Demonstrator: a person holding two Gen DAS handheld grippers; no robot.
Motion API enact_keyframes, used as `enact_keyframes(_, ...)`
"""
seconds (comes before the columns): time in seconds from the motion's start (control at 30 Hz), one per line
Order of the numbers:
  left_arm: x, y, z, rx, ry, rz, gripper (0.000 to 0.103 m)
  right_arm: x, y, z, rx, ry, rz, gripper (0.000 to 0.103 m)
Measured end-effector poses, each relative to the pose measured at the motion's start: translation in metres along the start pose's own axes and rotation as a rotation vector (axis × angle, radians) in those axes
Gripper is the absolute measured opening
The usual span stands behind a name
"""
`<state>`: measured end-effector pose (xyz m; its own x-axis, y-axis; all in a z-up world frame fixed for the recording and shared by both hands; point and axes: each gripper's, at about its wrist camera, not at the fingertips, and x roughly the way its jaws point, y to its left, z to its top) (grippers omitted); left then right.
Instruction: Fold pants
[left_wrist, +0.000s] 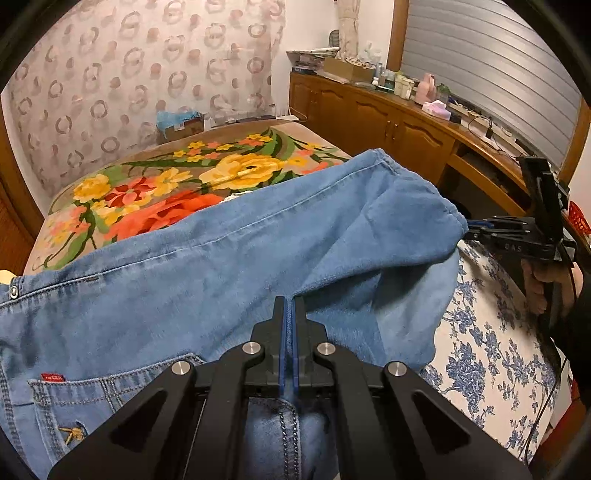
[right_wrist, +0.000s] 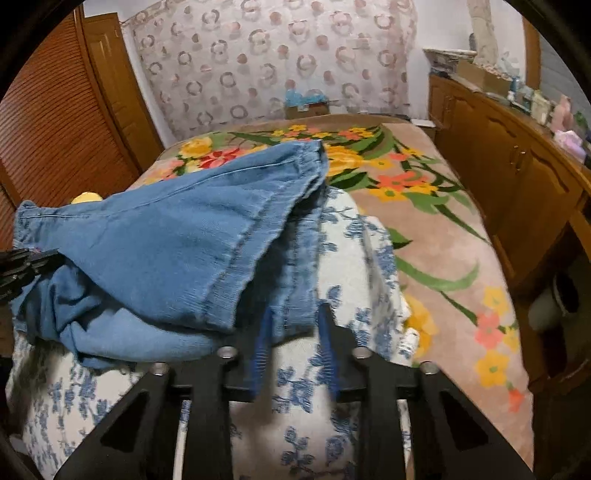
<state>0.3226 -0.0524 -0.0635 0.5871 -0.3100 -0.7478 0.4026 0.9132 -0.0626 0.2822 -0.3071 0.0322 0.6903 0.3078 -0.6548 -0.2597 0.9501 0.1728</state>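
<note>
Left wrist view: the pants (left_wrist: 221, 266) lie across the bed, over a white cloth (left_wrist: 491, 332) with blue flowers and part of a floral blanket (left_wrist: 166, 192). A back pocket with a red tab (left_wrist: 53, 377) shows at lower left. The left gripper (left_wrist: 289, 306) is clenched on a fold of denim, its blue pads pressed together with the fabric edge between them. At the far right, the right gripper (left_wrist: 476, 226) sits at the hem of the pant leg, held by a hand (left_wrist: 546, 288) in a dark sleeve.

Right wrist view: the pants (right_wrist: 177, 251) are bunched at left on the white cloth (right_wrist: 303, 406). The right gripper (right_wrist: 295, 325) has its jaws apart, with the blurred hem edge lying between the fingers; the pads do not press it. The left gripper (right_wrist: 26, 266) pokes in at the left edge, against the denim.
</note>
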Motion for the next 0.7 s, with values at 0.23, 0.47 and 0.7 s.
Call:
enact_keyframes(0.23, -0.025, -0.014, 0.0, 0.027, -0.047, -0.02, 0.003, -0.044, -0.011, 0.005, -0.01, -0.075, 0.021, 0.01)
enact_keyframes(0.47, -0.039, -0.02, 0.002, 0.047, -0.075, -0.035, 0.003, -0.083, 0.002, 0.016, -0.052, -0.119, -0.001, 0.019)
enact_keyframes(0.7, -0.031, -0.024, -0.006, 0.054, -0.046, -0.047, 0.003, -0.05, -0.002, -0.003, -0.021, -0.088, -0.079, 0.037)
